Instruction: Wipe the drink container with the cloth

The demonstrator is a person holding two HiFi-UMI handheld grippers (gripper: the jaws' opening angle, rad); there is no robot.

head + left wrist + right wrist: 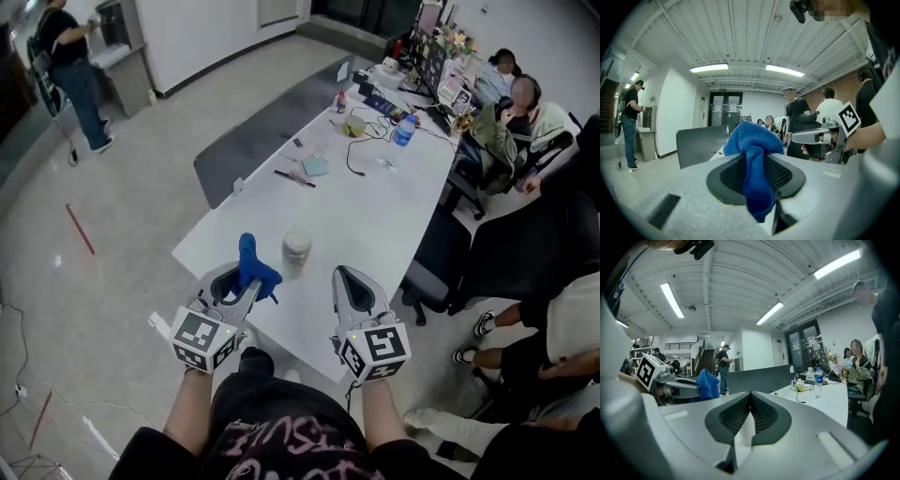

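Cloth [255,266], blue, was pinched in the left tongs [240,285] at the lower middle of the head view. Its bunched top stood up above the jaws. In the left gripper view the jaws were clamped on the cloth [753,143], with one fold hanging down over the dark pads toward the bottom of the frame.

The right tongs [351,281] were held level with the left ones, a little to the right of centre. Their jaws were closed together with nothing between them, as the right gripper view [751,411] showed.

The container [296,251], a pale lidded cup, stood upright on the white worktop [375,211] near its near end. It was just beyond the two tongs and between them, close to the cloth's right side, but neither pair touched it.

Farther up the worktop, toward the upper right, a bottle [403,129] stood among cables and clutter. A person [66,66] stood at the upper left.
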